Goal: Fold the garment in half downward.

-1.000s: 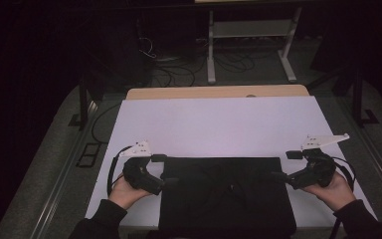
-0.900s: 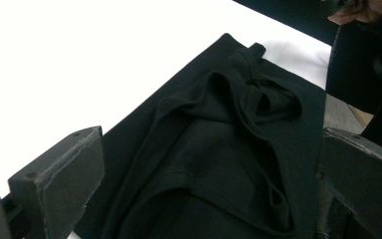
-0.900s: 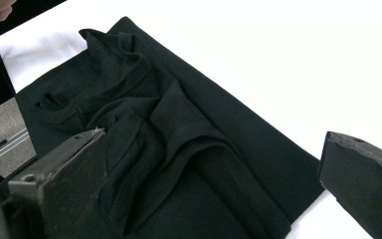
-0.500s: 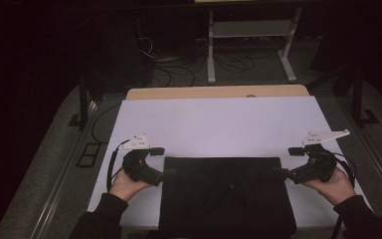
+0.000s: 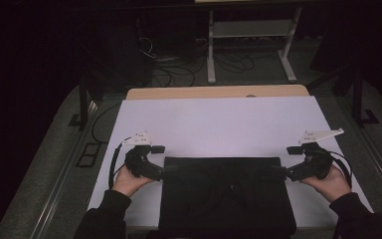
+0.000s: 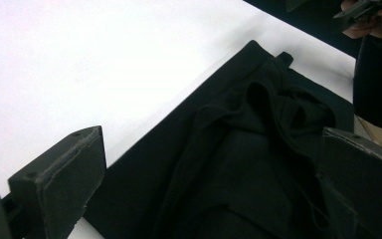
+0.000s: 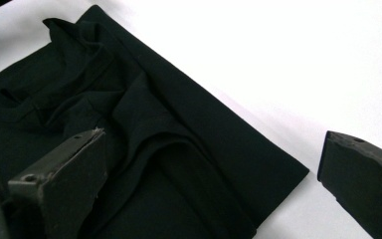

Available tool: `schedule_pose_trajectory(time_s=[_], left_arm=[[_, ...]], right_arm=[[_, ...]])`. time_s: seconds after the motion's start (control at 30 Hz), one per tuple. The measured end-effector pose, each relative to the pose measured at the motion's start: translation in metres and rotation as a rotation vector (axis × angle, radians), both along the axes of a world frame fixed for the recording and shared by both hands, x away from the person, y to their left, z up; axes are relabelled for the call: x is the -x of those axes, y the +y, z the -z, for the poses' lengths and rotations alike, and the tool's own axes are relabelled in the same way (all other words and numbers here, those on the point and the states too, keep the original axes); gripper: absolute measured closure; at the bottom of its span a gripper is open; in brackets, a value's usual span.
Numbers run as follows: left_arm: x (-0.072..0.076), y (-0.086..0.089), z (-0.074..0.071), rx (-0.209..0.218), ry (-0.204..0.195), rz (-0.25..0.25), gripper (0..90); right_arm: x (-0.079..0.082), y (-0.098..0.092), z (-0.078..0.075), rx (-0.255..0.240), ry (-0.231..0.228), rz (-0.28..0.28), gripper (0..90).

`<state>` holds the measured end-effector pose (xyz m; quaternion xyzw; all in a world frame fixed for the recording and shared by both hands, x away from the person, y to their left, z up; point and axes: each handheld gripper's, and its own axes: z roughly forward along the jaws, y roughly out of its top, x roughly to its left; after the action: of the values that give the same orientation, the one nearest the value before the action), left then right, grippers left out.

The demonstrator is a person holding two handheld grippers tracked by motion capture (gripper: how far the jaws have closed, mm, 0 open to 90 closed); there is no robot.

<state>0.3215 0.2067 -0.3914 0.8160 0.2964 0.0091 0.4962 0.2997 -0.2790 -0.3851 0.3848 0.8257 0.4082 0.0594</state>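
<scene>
At the lower left of the high view the left gripper [image 5: 166, 172] sits at the left edge of the black garment [image 5: 224, 196], jaws spread wide (its own view shows one jaw over the white table [image 5: 219, 124], the other over dark cloth), gripping nothing. The garment lies folded in the lower middle of the frame, its long axis running left to right, far edge straight. At the lower right the right gripper [image 5: 278, 172] meets the garment's right edge, jaws equally wide and empty.
</scene>
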Motion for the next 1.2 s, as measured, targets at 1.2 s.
schedule_pose_trajectory(time_s=[1.2], left_arm=[[-0.042, 0.018, 0.048, -0.015, 0.108, -0.103, 0.0]], right_arm=[[-0.045, -0.021, 0.046, 0.005, 0.105, 0.085, 0.0]])
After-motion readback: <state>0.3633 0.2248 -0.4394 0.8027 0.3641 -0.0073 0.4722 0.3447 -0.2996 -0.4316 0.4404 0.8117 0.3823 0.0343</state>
